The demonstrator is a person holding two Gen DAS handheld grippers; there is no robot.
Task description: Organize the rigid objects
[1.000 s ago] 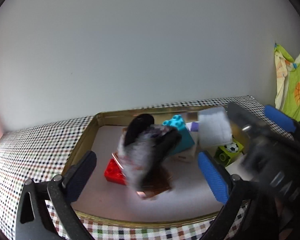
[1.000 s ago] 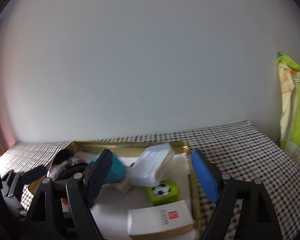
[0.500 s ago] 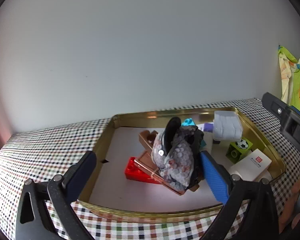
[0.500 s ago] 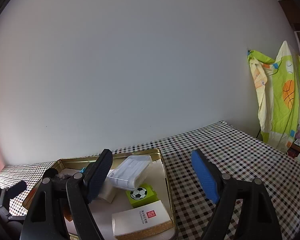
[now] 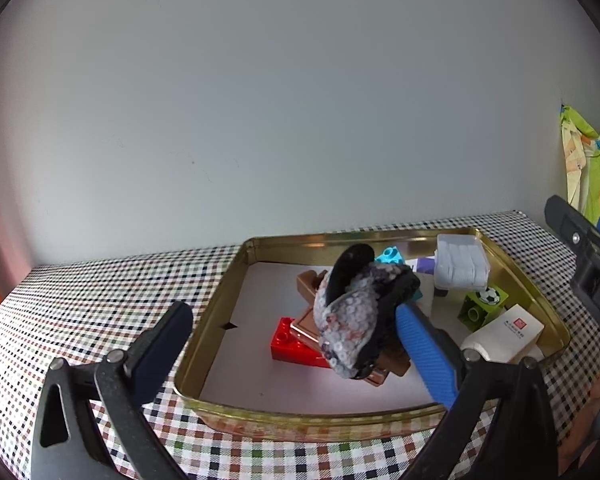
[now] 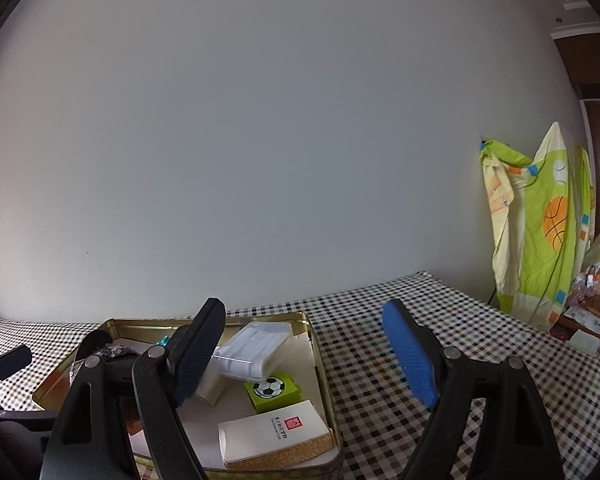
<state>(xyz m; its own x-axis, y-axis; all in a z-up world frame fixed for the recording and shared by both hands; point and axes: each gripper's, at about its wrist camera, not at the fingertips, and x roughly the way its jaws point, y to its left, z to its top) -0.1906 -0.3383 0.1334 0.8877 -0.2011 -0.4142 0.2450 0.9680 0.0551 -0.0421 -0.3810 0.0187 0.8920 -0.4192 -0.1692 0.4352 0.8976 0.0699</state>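
the gold tray (image 5: 236, 280) sits on a checked cloth (image 5: 80, 300) near a plain wall, and the things being sorted lie inside it. the most striking is a sequin piece (image 5: 350, 312), grey and pinkish scales with black edging and a black rounded tip, perhaps a hair clip, though i cannot tell for sure. its long axis runs tilted, the black tip pointing up and toward the far wall, the lower end down toward the camera. it leans on a copper box (image 5: 306, 326) that rests slanted over a red brick (image 5: 290, 346) lying flat on the tray floor. behind it peeps a teal brick (image 5: 390, 255). to the right, a clear plastic case (image 5: 460, 264) lies tilted, propped on things at the far right corner; in front of it a green brick (image 5: 482, 306) with a football print, then a white box (image 5: 508, 334) with a red stamp, lying flat with its long side running toward the near right corner. the left gripper (image 5: 296, 344) hangs over the tray's near edge with its jaws spread wide, nothing between the pads; the blue finger (image 5: 424, 356) is just beside the sequin piece, contact unclear. the right gripper (image 6: 304, 354) is also wide open and empty, over the tray's right rim, one dark finger (image 6: 198, 350) above the tray, the other above the cloth.
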